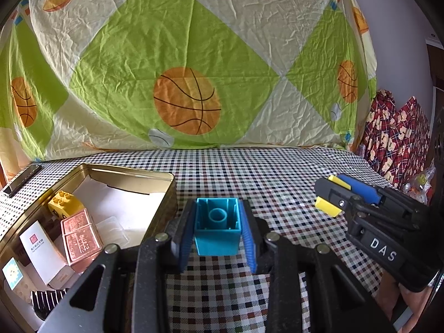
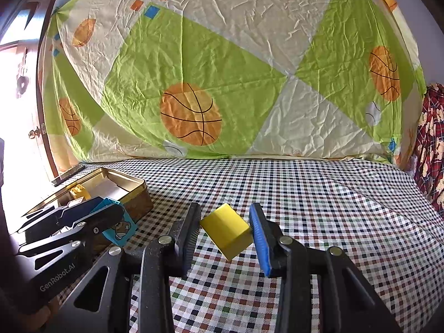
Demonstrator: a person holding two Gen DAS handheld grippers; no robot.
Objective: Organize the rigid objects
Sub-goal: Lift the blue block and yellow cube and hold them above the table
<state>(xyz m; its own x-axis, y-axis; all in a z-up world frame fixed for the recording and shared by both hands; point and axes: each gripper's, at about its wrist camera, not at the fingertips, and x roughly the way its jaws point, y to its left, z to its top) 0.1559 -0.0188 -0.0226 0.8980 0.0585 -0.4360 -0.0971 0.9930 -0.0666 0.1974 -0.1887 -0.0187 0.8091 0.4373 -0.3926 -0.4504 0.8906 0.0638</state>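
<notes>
My left gripper [image 1: 217, 231] is shut on a turquoise toy block [image 1: 217, 226], its hollow underside facing the camera, held above the checked cloth just right of the gold tin [image 1: 133, 173]. In the right wrist view the same block [image 2: 120, 226] shows a cartoon face. My right gripper [image 2: 225, 231] is shut on a yellow block [image 2: 226, 231], tilted, held by its corners above the cloth. From the left wrist view that right gripper [image 1: 330, 195] sits to the right with the yellow block [image 1: 327, 206] in it.
The open gold tin [image 2: 122, 183] holds a yellow stud brick [image 1: 64, 202], a pink metallic box [image 1: 80, 238], white cards and a clear plastic piece. A dark flat bar [image 1: 22, 180] lies behind it. A basketball-print sheet [image 1: 188, 69] hangs at the back; red patterned fabric [image 1: 394, 136] at right.
</notes>
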